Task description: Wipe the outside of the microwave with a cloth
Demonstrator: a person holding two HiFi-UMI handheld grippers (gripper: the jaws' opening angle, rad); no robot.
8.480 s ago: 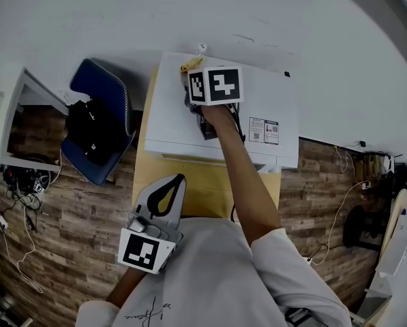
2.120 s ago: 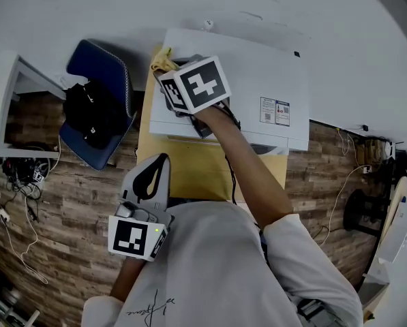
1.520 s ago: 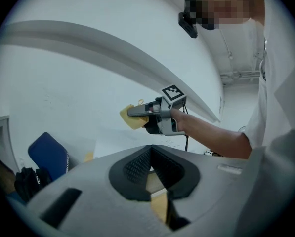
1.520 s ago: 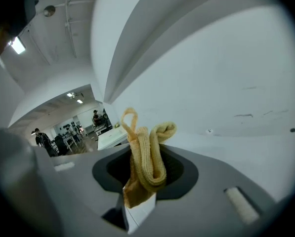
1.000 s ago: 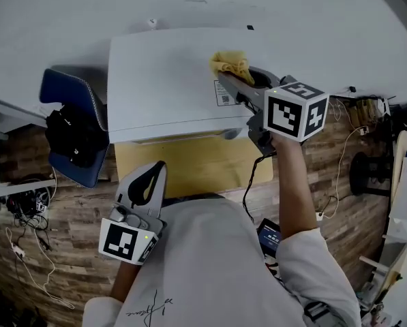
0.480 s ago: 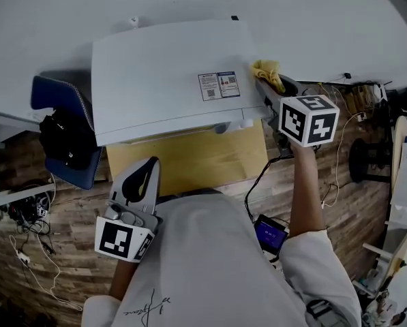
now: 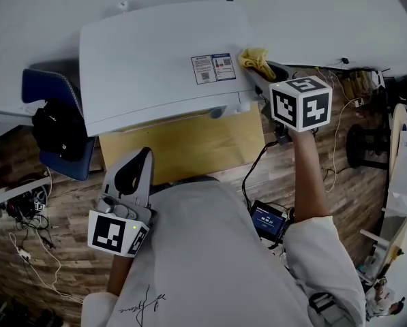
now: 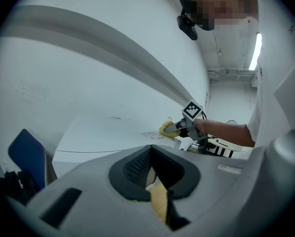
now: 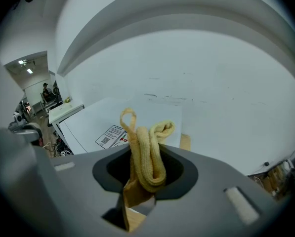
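Closest in, at the lower left of the head view, the left gripper hangs by the person's white shirt, fingers pressed together on nothing, same spot it kept all along. Right of the shirt, a small device with a lit screen lies on the wood floor, a black cable running up from it. Loose cables tangle at the far left, partly cut off. Next out, the yellow table, mostly covered by the microwave. Now the right gripper, upper right of centre, fingers pinching the yellow cloth tight, a loop of it sticking out past the tips. The cloth sits at the microwave's right top edge, just right of the label; a second ago it was on the top by that label, and earlier still over at the back left corner. Whether it touches the side wall is hard to say, since the gripper and its marker cube cover that side. The label's print is too small to read. At the left edge, a blue chair with a black bag on it, well apart from the action.
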